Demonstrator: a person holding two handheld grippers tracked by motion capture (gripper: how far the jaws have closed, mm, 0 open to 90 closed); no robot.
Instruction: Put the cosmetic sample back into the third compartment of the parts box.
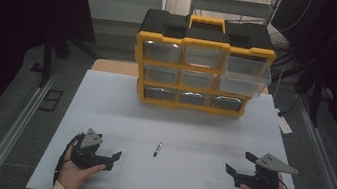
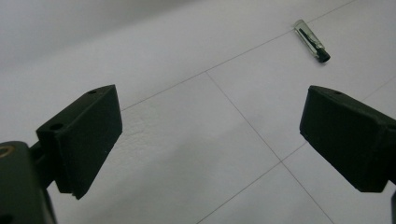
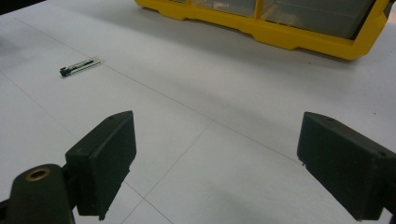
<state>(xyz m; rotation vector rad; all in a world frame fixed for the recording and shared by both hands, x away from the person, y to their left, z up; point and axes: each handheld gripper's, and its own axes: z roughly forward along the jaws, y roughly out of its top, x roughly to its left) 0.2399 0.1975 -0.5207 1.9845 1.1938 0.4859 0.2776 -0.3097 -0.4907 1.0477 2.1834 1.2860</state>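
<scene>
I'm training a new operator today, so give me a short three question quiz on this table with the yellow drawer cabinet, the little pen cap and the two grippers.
1. True or false: the left gripper is shut on the pen cap.
2. Which drawer of the yellow cabinet is pulled out? A) top right B) bottom left C) middle
3. Fill in: the pen cap lies on the white table, roughly midway between the left gripper and the ____ gripper.

Key:
1. False; its jaws are open and empty.
2. A, the top right drawer.
3. right
</scene>
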